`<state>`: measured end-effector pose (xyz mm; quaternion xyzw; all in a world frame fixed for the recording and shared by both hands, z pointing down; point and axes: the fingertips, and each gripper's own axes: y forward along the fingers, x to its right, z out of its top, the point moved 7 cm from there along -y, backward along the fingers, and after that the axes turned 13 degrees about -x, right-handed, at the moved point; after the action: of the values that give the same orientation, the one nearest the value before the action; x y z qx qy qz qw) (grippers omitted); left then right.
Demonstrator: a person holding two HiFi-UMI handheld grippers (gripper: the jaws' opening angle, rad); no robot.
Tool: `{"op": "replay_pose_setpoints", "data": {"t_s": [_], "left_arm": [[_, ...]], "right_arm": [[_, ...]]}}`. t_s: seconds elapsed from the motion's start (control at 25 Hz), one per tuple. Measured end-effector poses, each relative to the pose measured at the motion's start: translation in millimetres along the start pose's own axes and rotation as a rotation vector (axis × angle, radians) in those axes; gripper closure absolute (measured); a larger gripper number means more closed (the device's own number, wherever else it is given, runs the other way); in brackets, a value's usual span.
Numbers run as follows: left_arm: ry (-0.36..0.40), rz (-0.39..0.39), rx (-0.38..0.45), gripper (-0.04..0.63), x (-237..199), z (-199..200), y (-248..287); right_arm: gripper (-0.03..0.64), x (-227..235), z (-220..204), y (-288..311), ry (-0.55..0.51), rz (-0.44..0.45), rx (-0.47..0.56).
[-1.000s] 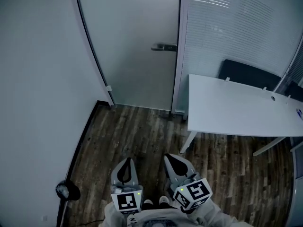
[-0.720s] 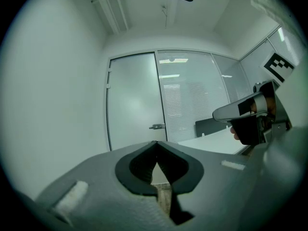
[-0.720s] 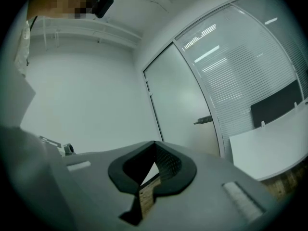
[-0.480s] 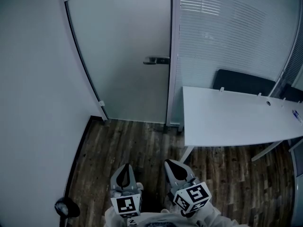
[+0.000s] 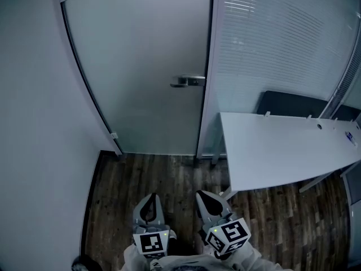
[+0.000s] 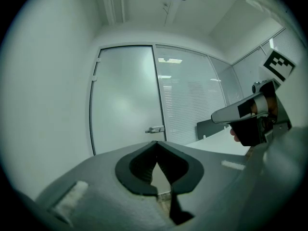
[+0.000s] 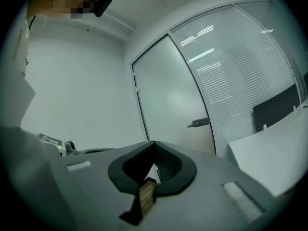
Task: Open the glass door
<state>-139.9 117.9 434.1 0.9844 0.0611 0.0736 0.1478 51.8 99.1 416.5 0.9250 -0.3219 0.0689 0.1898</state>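
Frosted glass door (image 5: 146, 78) closed, upper centre of head view; lever handle (image 5: 188, 82) at its right edge. Left gripper (image 5: 150, 199), right gripper (image 5: 205, 196) side by side, bottom centre, well apart from door; both jaws pressed together, empty. White table (image 5: 282, 145) right.

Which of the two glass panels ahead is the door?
The left frosted panel: it carries the lever handle at its right edge. The right panel has slatted blinds, no handle.
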Motion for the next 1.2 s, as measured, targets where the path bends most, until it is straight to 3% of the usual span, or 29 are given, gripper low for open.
{"op": "replay_pose_setpoints", "data": {"t_s": [0.28, 0.52, 0.92, 1.2], "left_arm": [[0.004, -0.026, 0.008, 0.591, -74, 12, 60], [0.032, -0.084, 0.006, 0.592, -109, 12, 97], [0.042, -0.195, -0.019, 0.592, -97, 15, 174], [0.075, -0.198, -0.021, 0.592, -95, 29, 243]], "right_arm": [[0.612, -6, 32, 73, -0.003, -0.075, 0.021], [0.612, -8, 38, 116, 0.008, -0.124, 0.001], [0.612, 41, 35, 139, 0.074, -0.237, -0.043], [0.612, 94, 58, 192, 0.096, -0.228, -0.010]]}}
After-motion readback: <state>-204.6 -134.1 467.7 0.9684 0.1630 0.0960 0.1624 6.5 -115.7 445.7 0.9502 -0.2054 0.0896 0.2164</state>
